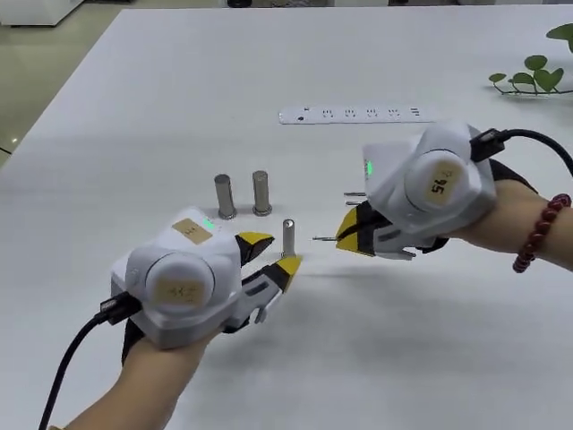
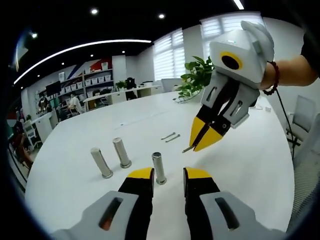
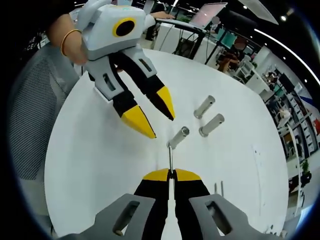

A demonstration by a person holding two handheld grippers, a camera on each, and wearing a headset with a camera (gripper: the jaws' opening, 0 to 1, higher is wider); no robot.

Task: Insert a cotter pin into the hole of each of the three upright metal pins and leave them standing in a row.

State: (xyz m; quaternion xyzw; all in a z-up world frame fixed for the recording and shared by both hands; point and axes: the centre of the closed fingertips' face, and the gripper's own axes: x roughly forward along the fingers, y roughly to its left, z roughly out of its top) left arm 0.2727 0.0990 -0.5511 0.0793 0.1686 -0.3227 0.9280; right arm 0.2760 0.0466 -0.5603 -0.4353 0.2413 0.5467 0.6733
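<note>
The step in hand looks to be the 1st insertion. The right gripper (image 1: 347, 235), right of centre in the head view, has its yellow-tipped jaws pressed together on a thin silver cotter pin (image 3: 170, 160). The cotter pin sticks out level toward the nearest short grey upright metal pin (image 1: 288, 235) at mid-frame. Its tip lies just beside that pin's upper part and is not through it, as far as I can tell.

The left gripper (image 2: 168, 175), lower left in the head view, has its jaws apart. The nearest pin stands at the gap between their tips, ungripped. The 2 other metal pins (image 1: 225, 195) stand side by side further up and left. 2 spare cotter pins (image 2: 170, 136) lie flat on the white table (image 1: 179, 90) beyond.

Next, I judge, the left jaws should close on the nearest pin to steady it. The cotter tip must then meet the cross-hole squarely, but the hole is too small to make out here.
</note>
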